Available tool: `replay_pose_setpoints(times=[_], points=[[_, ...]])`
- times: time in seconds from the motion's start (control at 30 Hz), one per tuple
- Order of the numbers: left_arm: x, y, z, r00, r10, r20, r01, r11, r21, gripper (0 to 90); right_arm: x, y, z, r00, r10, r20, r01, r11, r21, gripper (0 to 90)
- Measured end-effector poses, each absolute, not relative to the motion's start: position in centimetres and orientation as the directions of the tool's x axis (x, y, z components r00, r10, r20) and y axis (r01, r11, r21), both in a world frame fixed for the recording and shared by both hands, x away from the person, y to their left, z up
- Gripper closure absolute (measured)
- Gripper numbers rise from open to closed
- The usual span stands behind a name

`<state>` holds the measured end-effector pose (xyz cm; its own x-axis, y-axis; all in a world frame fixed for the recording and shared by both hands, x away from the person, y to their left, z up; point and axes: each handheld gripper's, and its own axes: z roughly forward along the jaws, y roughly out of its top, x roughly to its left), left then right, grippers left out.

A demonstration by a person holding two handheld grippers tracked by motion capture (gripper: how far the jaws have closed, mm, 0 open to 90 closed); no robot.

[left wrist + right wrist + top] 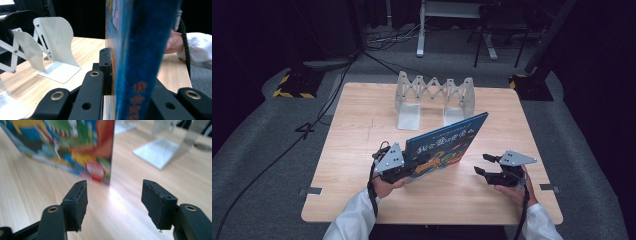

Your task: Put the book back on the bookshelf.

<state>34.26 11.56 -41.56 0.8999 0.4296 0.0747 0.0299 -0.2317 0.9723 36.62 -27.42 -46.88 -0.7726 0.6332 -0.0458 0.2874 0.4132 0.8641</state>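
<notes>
Dark curtains and grey carpet ring a pale wooden table [362, 150], and at its far edge stands a white folding book rack [434, 97] with two flat feet.

Near the front of the table a blue picture book [447, 145] stands on its bottom edge, tilted, its cover toward the person. The left gripper [404, 167] is clenched on the book's lower left corner; in the left gripper view the spine [140, 62] runs up between the two black jaws, which press on it from both sides. The right gripper [484, 165] is released, its jaws spread and empty, near the book's right end but apart from it. In the right gripper view the book's corner [98, 170] lies just ahead of the gap between the pads [76, 200].

The step in hand looks like carrying the book to the rack and standing it in a slot. To do that well, the left grip should stay firm and low, since one corner hold lets a tall book swing. The right jaws would best steady the free edge before any lift. Then the book should travel upright, enter between two rack leaves squarely, and rest on its bottom edge before either grip lets go. A tilted entry could knock the light rack back.
</notes>
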Motion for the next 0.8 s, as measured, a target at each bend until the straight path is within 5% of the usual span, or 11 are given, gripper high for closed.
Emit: replay_pose_setpoints(times=[0.17,0.8], points=[[34.4,12.1,-41.5,0.887,0.457,0.067,0.037,-0.217,0.976,82.8,35.5,-29.7,-47.6,-0.740,0.673,-0.009,0.362,0.410,0.837,27.5],[34.9,14.4,-39.5,0.805,0.578,0.132,0.026,-0.256,0.966,83.0,34.8,-30.0,-49.1,-0.726,0.687,-0.037,0.408,0.473,0.781,28.5]])
